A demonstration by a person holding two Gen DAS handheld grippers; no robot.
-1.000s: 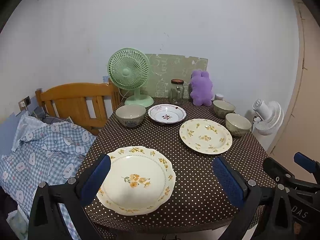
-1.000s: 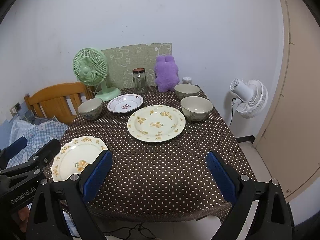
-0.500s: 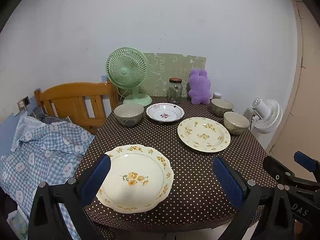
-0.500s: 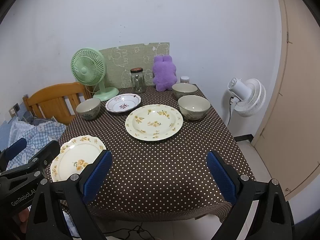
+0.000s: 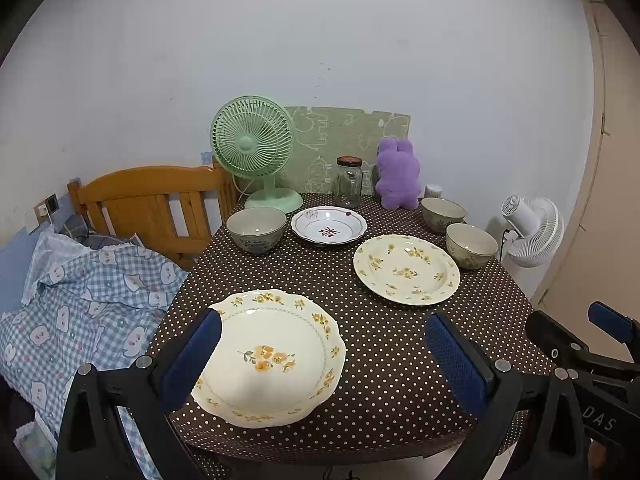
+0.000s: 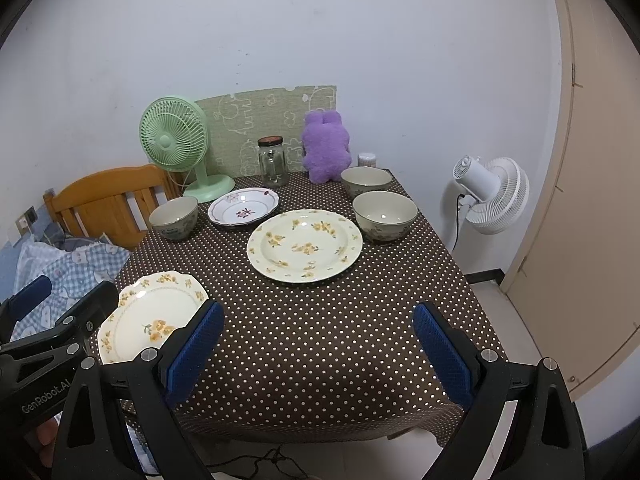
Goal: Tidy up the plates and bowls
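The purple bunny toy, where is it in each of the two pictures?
Left wrist view: the purple bunny toy sits at the table's far edge, right of centre, by the wall.
Right wrist view: the same toy is near the middle top of the table, against the wall.
Shared landmark: the glass jar stands just left of it in both views.
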